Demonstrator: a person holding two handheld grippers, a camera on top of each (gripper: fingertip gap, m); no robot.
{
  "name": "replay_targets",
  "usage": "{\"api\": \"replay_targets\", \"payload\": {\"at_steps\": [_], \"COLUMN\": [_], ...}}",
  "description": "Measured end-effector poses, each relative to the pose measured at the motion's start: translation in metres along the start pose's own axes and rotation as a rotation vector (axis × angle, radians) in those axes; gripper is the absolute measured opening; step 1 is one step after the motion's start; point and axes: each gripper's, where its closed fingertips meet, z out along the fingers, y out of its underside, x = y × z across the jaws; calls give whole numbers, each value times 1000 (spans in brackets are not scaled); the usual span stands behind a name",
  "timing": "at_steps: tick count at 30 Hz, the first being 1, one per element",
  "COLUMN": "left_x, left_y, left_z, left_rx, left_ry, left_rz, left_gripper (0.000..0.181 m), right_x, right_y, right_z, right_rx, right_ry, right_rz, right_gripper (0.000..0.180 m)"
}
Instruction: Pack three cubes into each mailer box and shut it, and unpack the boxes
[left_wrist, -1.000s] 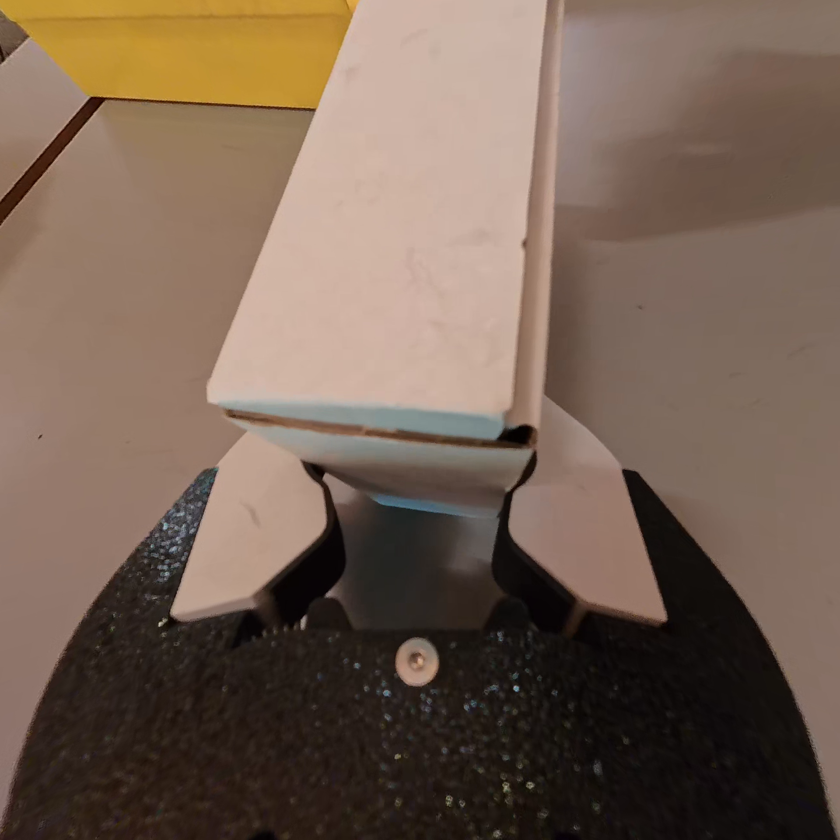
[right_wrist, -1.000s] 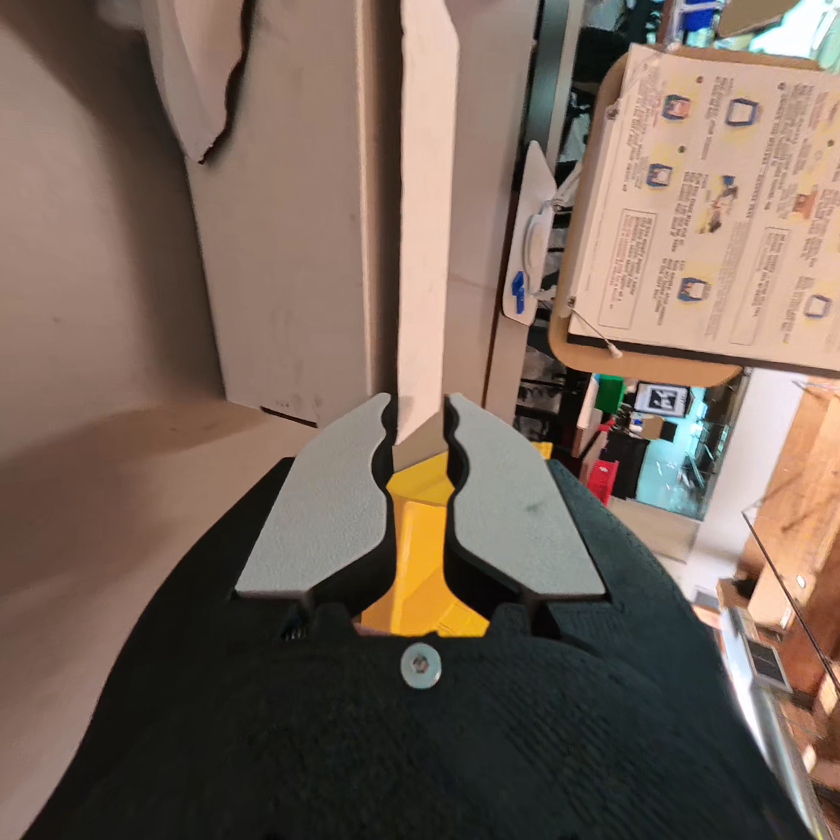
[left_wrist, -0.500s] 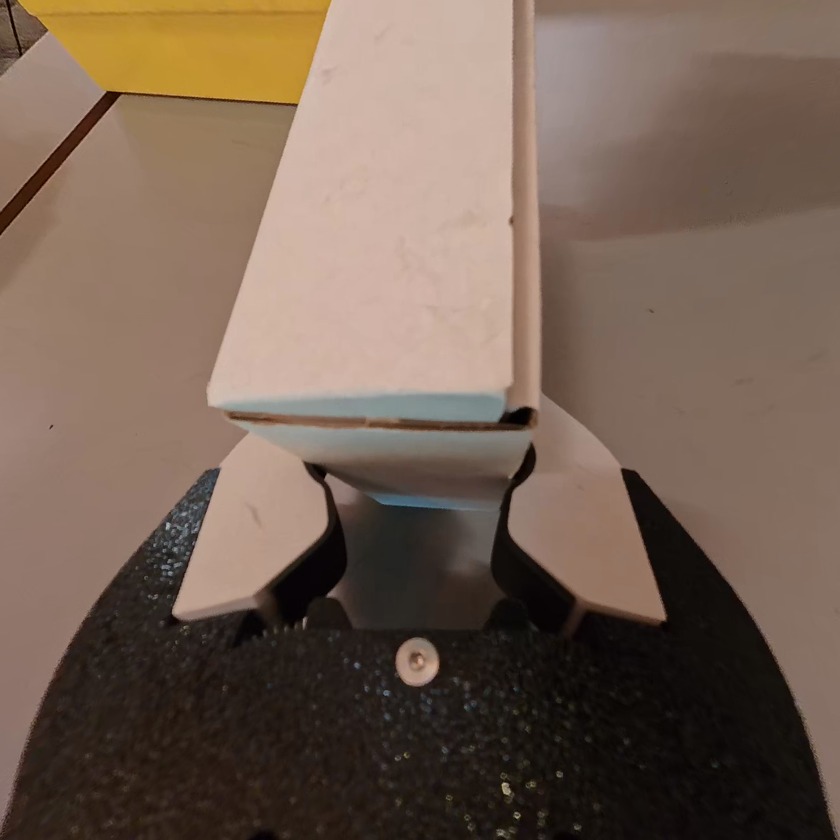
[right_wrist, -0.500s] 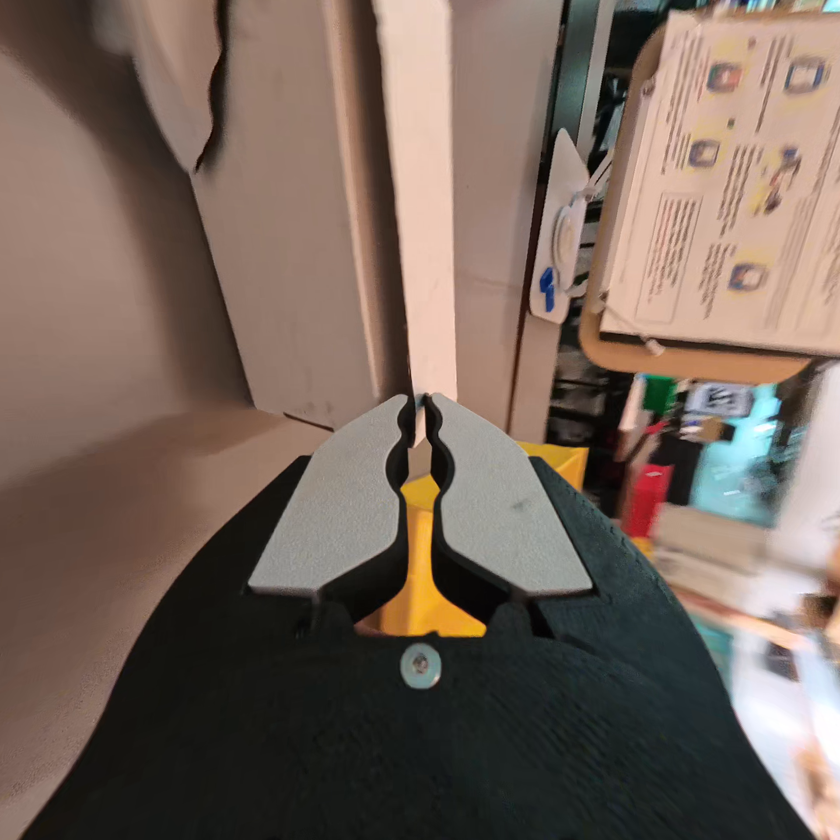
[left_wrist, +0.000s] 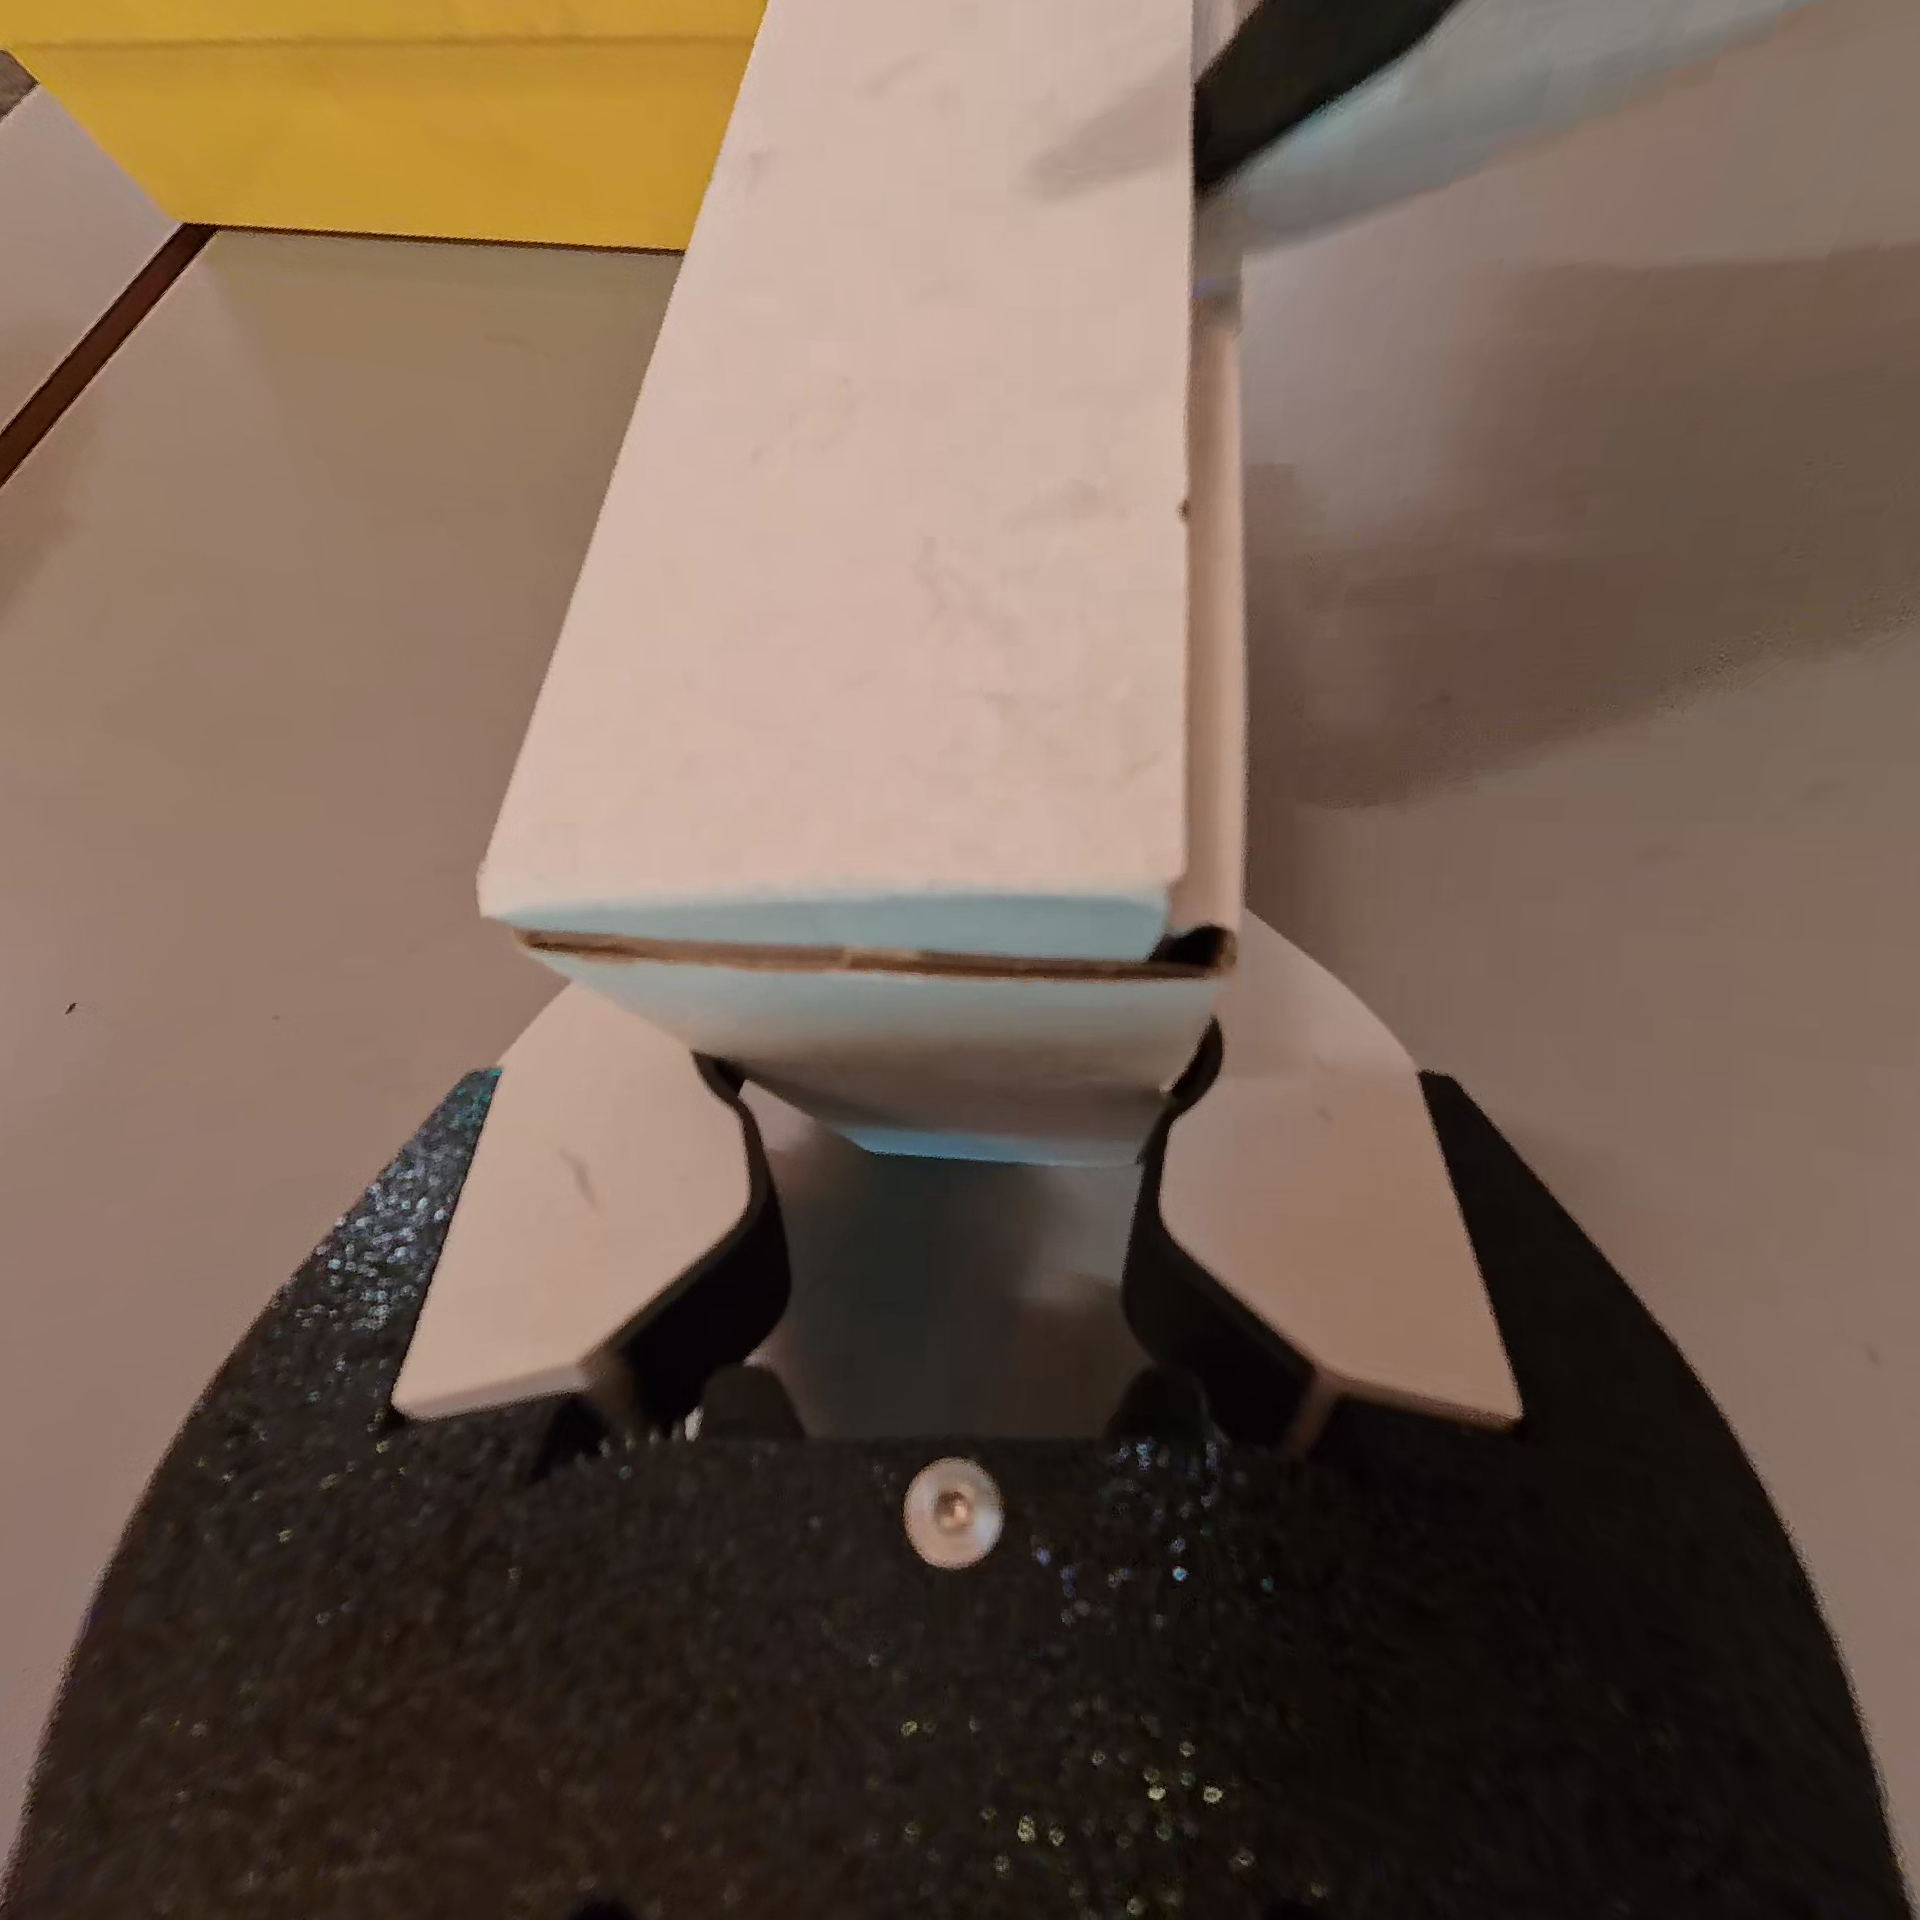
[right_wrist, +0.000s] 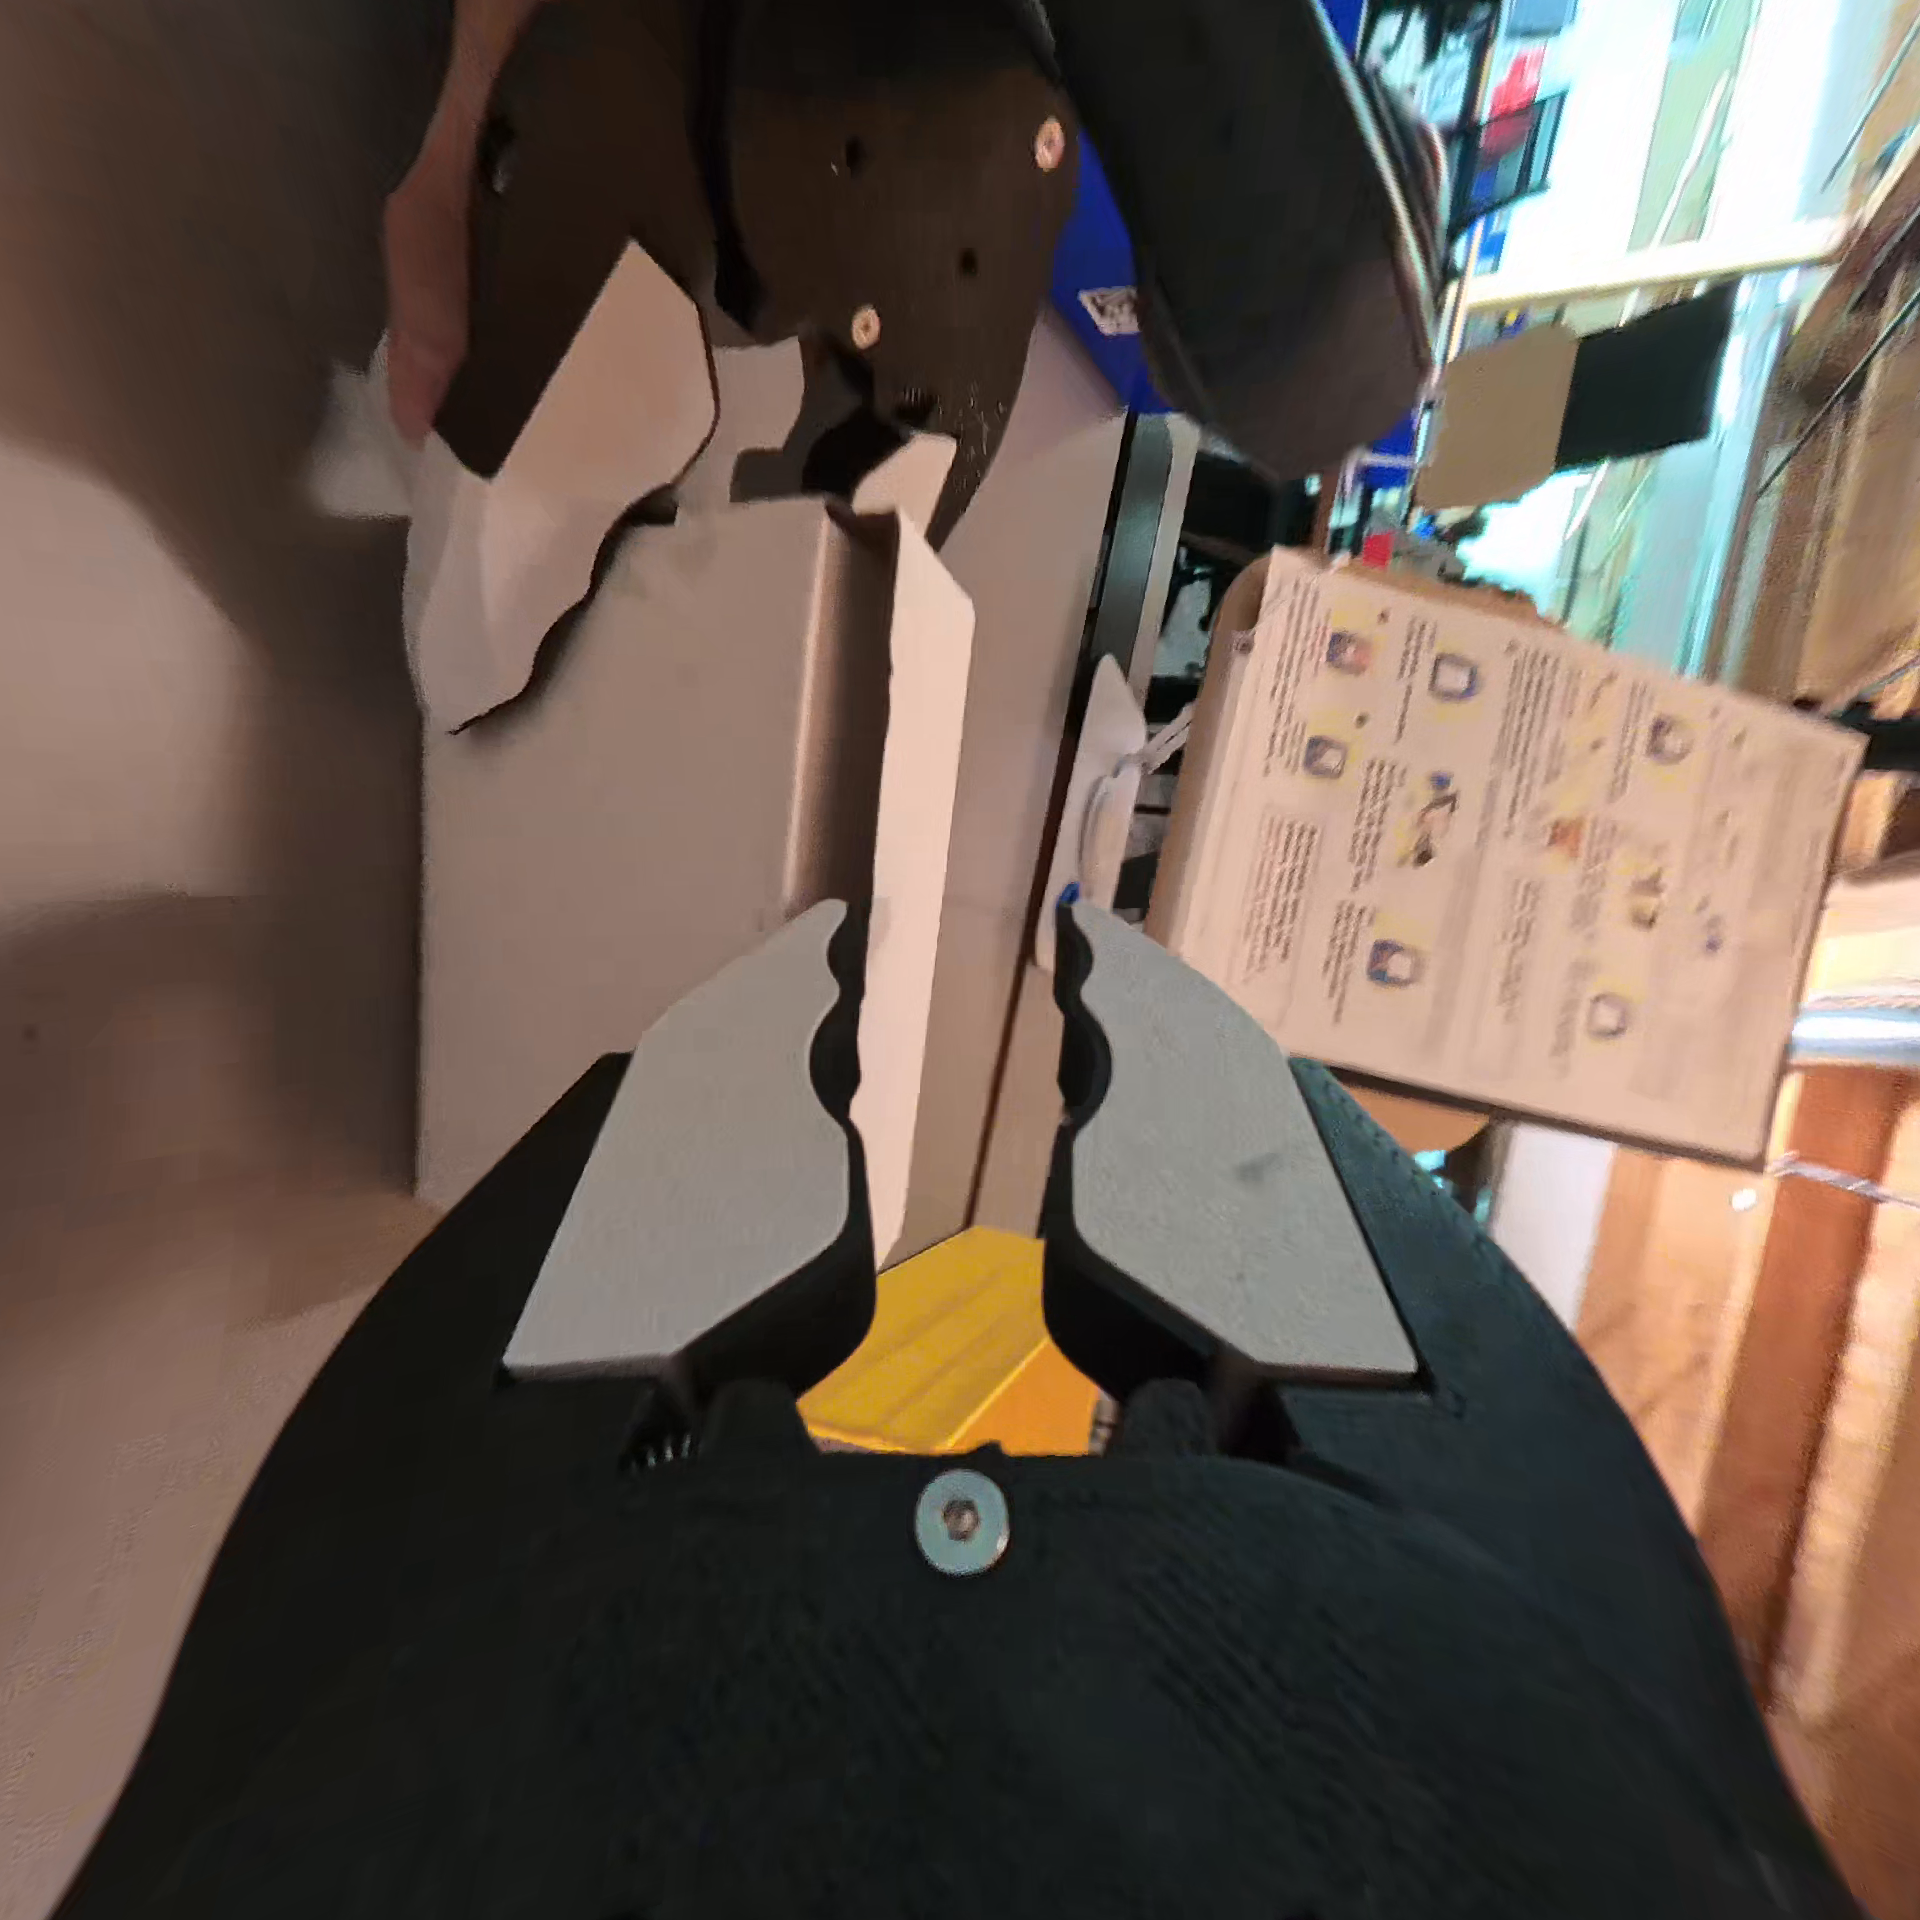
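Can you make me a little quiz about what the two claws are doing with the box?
1. True or false: the left claw is shut on the end of the white mailer box.
2. What colour is the bin on the table past the box? A red, B yellow, C green.
3. Fill the gap: the right claw has its jaws ____, one on each side of the box's edge.

Key: 1 true. 2 B. 3 open.
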Motion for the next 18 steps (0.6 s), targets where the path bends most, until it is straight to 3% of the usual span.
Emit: {"api": "replay_targets", "payload": {"at_steps": [4, 7, 9, 11, 15, 18], "left_x": [-1, -2, -2, -2, -3, -3], "left_y": [1, 1, 1, 1, 0, 0], "left_z": [-1, -1, 0, 0, 1, 1], "left_rx": [2, 0, -1, -3, -5, -5], "left_ry": [-3, -15, -14, -21, -28, -26], "left_rz": [-14, -11, -11, -10, -20, -22], "left_gripper": [79, 79, 79, 79, 79, 79], "right_x": [-3, 0, -6, -7, -3, -1], "right_y": [-20, -20, -17, -15, -11, -11], "right_z": [16, 17, 18, 18, 19, 19], "right_rx": [5, -14, -22, -32, -24, 9], "right_ry": [3, 17, -7, -17, -105, -127], "right_rz": [-158, -190, -191, -88, 321, 359], "right_gripper": [17, 22, 10, 3, 6, 10]}}
